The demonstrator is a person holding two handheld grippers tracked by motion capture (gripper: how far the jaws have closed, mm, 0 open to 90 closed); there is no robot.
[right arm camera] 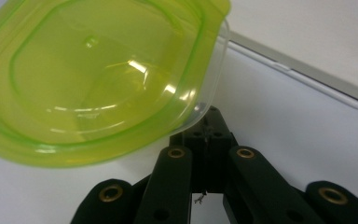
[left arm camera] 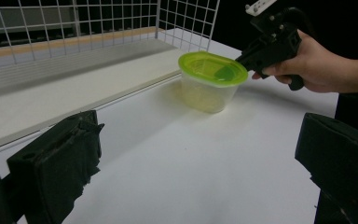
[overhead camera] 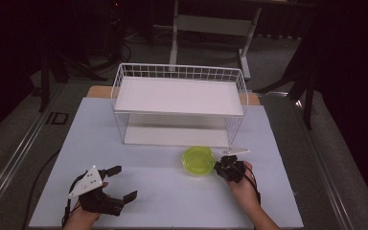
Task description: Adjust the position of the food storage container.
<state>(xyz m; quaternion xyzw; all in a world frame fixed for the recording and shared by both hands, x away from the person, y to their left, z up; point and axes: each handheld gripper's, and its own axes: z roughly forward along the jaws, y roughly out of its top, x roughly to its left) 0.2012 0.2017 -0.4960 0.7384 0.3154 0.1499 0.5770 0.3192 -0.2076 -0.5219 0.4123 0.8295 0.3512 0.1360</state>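
High view: white table (overhead camera: pixel 163 201), with a white wire basket rack (overhead camera: pixel 179 103) sitting at the far side, pretty much centered.
Container: clear plastic tub with a lime-green lid (overhead camera: pixel 199 160), on the table just in front of the rack's near right corner, lid on, standing upright.
Right gripper (overhead camera: pixel 219 166): at the tub's right edge. From the right gripper view the two black jaws look pressed together right under the lid rim (right arm camera: pixel 186 112), so it seems pinched on that edge of the tub, though the actual contact is tucked beneath the lid.
Left gripper (overhead camera: pixel 122 182): near left part of the table, well apart from the tub, jaws spread wide with nothing between them.
Left gripper view: same story, tub (left arm camera: pixel 212 81) sits far off between the two open jaws, with the person's hand (left arm camera: pixel 317 65) and the other gripper (left arm camera: pixel 242 58) touching its lid edge.
Rack shelf: flat white board (overhead camera: pixel 177 96) on top, another at the bottom.
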